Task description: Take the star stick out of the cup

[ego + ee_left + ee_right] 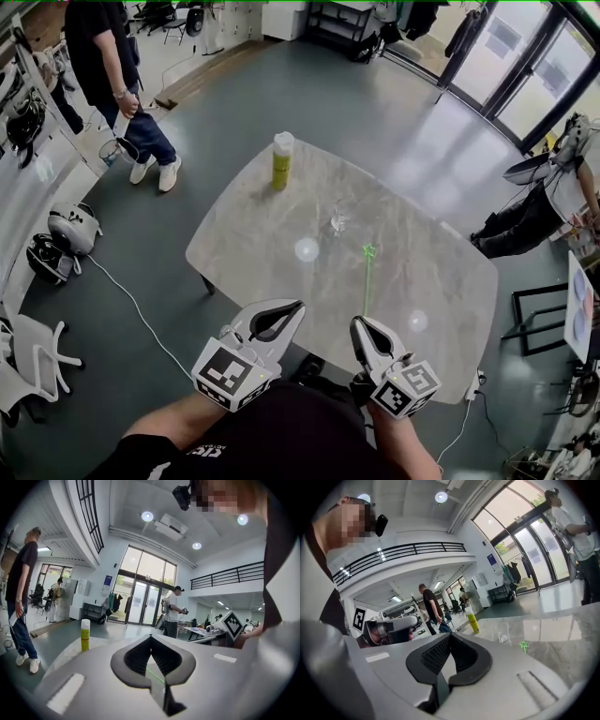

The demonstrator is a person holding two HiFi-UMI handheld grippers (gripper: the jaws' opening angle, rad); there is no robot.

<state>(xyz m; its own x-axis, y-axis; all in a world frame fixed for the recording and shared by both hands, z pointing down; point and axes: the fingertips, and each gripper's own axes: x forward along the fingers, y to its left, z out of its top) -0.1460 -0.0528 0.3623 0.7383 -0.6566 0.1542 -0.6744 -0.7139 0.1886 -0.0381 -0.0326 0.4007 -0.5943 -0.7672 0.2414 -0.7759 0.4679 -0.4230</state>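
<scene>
The green star stick (368,251) is out of the cup and lies flat on the marble table (253,253), star end away from me. Its thin stem runs back toward my right gripper (357,321). The small clear cup (338,221) stands upright a little beyond the star. In the right gripper view the star (524,644) and cup (503,637) sit ahead and to the right of the right gripper (450,634), which is shut with nothing visible in it. My left gripper (298,306) hovers at the table's near edge. It too is shut and empty (150,637).
A yellow-green bottle (282,159) stands at the table's far left. A person (112,56) stands on the floor beyond the table at the left, another (562,187) at the right. White chairs (23,361) and a floor cable (131,305) lie to the left.
</scene>
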